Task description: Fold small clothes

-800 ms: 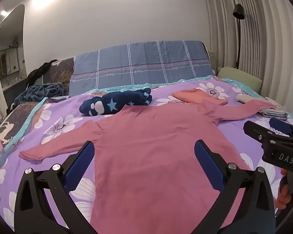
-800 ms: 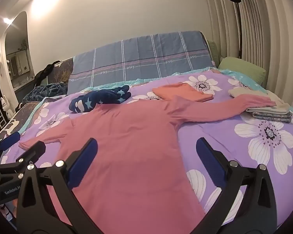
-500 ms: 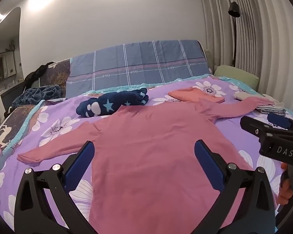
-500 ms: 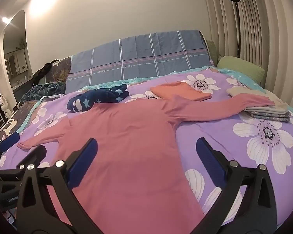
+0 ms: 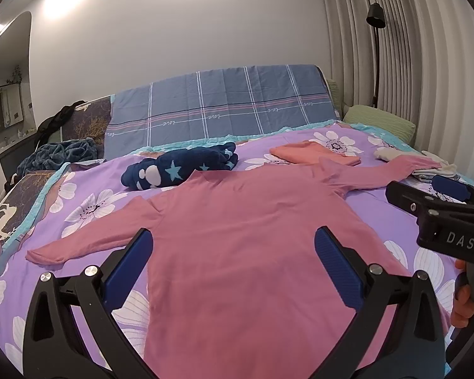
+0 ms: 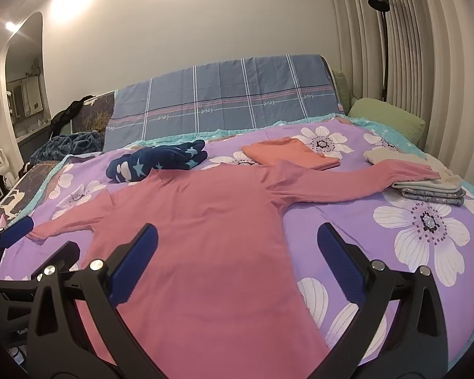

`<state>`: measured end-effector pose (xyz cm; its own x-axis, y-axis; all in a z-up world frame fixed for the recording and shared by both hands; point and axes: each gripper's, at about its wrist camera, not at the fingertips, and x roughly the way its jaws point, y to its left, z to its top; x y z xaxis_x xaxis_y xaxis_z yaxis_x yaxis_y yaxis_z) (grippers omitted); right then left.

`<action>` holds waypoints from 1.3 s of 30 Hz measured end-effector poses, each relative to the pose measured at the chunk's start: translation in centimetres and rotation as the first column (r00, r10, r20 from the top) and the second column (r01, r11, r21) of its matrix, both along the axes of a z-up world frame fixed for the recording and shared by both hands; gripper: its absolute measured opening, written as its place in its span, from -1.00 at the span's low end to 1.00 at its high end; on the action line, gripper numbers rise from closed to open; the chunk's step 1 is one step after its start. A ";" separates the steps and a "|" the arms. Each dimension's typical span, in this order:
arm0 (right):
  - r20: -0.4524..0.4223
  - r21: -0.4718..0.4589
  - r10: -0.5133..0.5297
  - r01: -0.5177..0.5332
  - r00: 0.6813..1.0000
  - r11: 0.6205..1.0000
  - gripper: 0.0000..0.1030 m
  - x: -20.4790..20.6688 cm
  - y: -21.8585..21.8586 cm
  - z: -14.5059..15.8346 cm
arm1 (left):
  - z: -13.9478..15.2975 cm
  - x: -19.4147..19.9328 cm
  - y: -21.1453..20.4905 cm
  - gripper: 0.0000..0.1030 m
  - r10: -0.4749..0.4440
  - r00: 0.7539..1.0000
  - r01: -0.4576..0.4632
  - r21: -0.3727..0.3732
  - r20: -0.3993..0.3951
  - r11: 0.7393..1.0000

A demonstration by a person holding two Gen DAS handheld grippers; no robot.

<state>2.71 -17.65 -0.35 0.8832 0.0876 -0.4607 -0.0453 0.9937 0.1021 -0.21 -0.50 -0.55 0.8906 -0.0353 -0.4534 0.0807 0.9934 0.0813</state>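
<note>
Lying flat and spread out on the purple flowered bed (image 5: 79, 208), the pink long-sleeved top (image 5: 246, 252) had both sleeves stretched sideways; its right cuff rested on a small stack of folded clothes (image 6: 433, 189); the left gripper (image 5: 233, 262) hovered above the top's lower body, jaws wide apart and grasping nothing; the right gripper (image 6: 237, 262) hung over the top's right edge, equally released, one finger over pink cloth and the other over bare bedcover; beyond the collar lay a navy star-patterned bundle (image 5: 180, 170) and a folded orange garment (image 6: 287, 154), both apart from the grippers.
</note>
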 end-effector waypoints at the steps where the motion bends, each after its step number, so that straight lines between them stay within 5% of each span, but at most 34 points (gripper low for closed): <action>1: -0.001 0.002 -0.001 0.001 1.000 1.000 0.96 -0.1 0.1 0.1 | 0.1 0.0 0.0 0.97 0.000 1.000 0.000 -0.001 0.000 1.000; 39: -0.028 -0.028 0.013 -0.013 1.000 1.000 0.96 0.1 1.5 -0.5 | -0.9 0.0 1.3 0.97 -0.012 1.000 0.012 -0.076 0.001 0.997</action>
<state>2.80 -16.14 -0.89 0.8690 0.0856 -0.4874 -0.0559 0.9956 0.0752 -0.20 0.85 -1.47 0.8899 -0.0807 -0.4489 0.0931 0.9956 0.0056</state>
